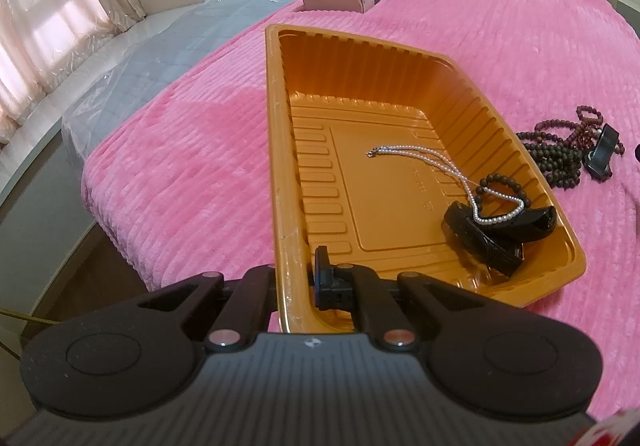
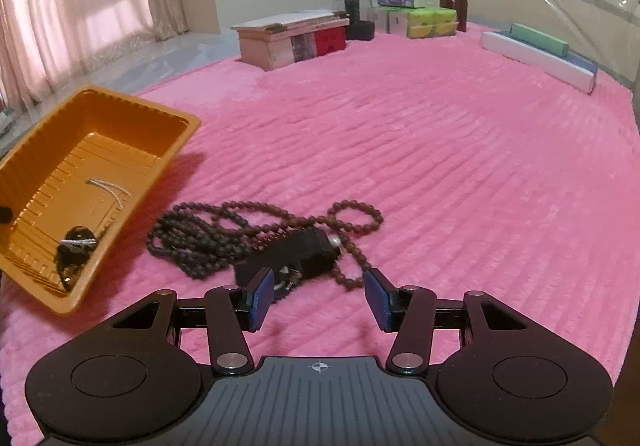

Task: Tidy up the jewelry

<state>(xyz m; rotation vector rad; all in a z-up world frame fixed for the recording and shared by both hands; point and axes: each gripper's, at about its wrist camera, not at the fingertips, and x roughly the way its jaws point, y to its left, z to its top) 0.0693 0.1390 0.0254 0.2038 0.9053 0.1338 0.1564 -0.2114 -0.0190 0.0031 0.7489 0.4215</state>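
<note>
An orange plastic tray (image 1: pixel 280 134) lies on the pink bedspread, tilted up at its left side. My left gripper (image 1: pixel 294 282) is shut on the tray's near left rim. Inside lie a white pearl necklace (image 1: pixel 436 166), a black bangle (image 1: pixel 516 222) and a small dark bead bracelet (image 1: pixel 504 182). In the right wrist view the tray (image 2: pixel 168 118) is at the left. My right gripper (image 2: pixel 318 300) is open and empty, just short of a pile of dark bead strands (image 2: pixel 200 238) and a black clip-like piece (image 2: pixel 296 250). The pile also shows in the left wrist view (image 1: pixel 560 150).
Stacked books (image 2: pixel 288 38), tissue boxes (image 2: pixel 424 16), a black pot (image 2: pixel 352 2) and flat long boxes (image 2: pixel 536 50) stand along the far edge of the bed. A curtained window (image 2: pixel 68 6) is at the left. The bed edge drops off left of the tray (image 1: pixel 92 182).
</note>
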